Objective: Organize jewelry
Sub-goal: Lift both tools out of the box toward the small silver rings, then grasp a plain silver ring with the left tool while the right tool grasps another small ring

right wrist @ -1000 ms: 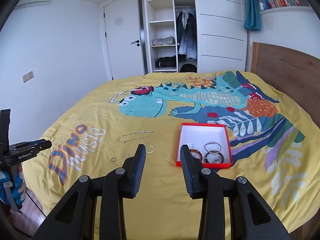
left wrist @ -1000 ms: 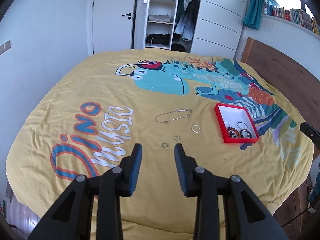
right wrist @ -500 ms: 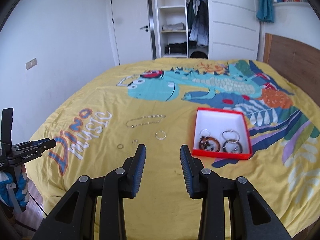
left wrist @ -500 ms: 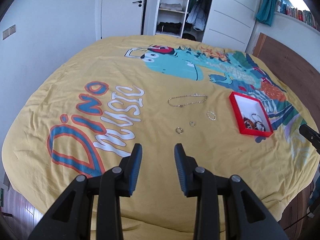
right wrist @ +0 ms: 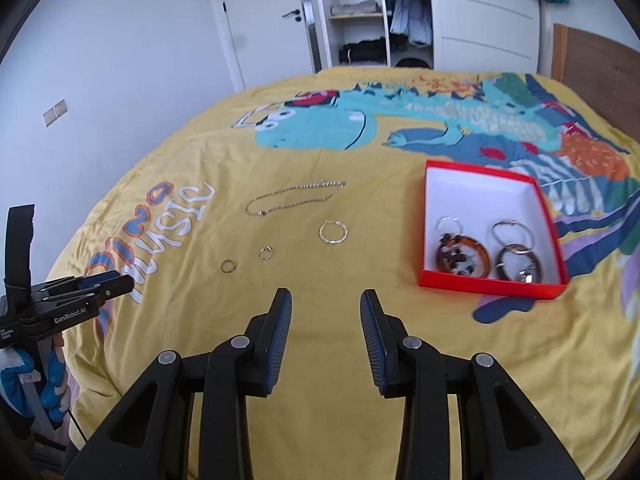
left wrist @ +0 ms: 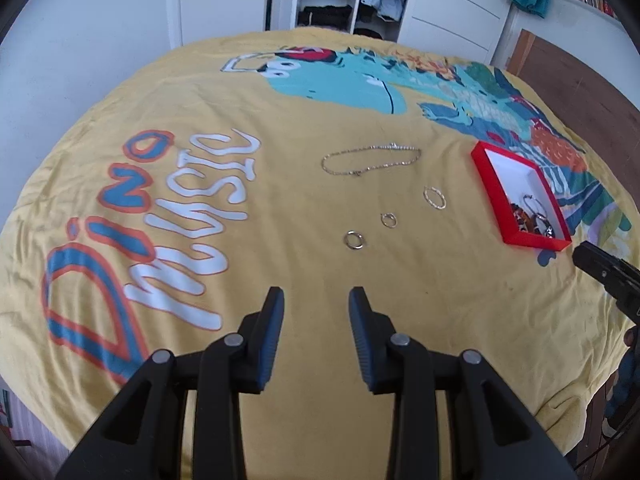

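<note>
On the yellow bedspread lie a gold chain necklace [left wrist: 370,159] [right wrist: 294,196], a larger gold hoop [left wrist: 434,198] [right wrist: 333,232] and two small rings [left wrist: 355,239] [left wrist: 389,220] [right wrist: 229,266] [right wrist: 265,253]. A red box with a white inside [left wrist: 503,164] [right wrist: 480,188] holds several bangles and hoops [right wrist: 462,257]. My left gripper [left wrist: 316,300] is open and empty, short of the rings. My right gripper [right wrist: 326,304] is open and empty, near the hoop and left of the box. Each gripper shows at the edge of the other's view.
The bed's front edge drops away just below both grippers. A wooden headboard [right wrist: 596,60] stands at the right. A white door [right wrist: 264,16] and an open wardrobe [right wrist: 360,12] are at the far wall.
Both grippers have moved forward and lower over the bed, so the jewelry and red box are closer. Both stay open and empty.
</note>
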### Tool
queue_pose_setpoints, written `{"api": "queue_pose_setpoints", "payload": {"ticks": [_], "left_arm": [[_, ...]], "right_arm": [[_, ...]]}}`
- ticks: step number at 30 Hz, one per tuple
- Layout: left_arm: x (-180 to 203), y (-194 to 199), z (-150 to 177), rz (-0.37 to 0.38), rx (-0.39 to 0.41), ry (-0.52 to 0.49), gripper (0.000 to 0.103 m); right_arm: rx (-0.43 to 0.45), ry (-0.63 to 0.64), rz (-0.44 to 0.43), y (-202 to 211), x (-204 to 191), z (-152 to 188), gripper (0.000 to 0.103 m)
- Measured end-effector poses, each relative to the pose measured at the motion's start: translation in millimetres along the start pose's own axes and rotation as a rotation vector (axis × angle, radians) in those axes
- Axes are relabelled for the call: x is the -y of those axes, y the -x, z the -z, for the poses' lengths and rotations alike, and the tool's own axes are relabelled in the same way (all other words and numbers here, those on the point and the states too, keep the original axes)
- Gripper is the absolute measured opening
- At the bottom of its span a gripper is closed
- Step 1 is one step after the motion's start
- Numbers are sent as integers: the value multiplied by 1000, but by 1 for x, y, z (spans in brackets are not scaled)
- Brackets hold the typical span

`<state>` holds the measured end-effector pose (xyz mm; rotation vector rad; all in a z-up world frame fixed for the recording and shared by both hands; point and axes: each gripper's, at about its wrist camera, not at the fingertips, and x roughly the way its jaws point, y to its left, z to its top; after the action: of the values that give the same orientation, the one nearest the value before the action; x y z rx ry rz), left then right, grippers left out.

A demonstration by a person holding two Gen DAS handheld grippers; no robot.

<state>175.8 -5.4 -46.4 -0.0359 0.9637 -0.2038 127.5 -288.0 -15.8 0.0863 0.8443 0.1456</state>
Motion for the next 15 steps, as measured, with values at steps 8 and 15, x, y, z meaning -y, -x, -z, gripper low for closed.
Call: {"api": "queue_pose_setpoints", "payload": {"ticks": [8, 15], "left_arm": [[15, -56, -17, 46, -61, -25, 32], [28, -99, -28, 62, -104, -44, 32]], "right_arm": [[-61, 11, -42, -60, 3, -7, 35], [-102, 10, -73, -100, 7, -10, 35]]}}
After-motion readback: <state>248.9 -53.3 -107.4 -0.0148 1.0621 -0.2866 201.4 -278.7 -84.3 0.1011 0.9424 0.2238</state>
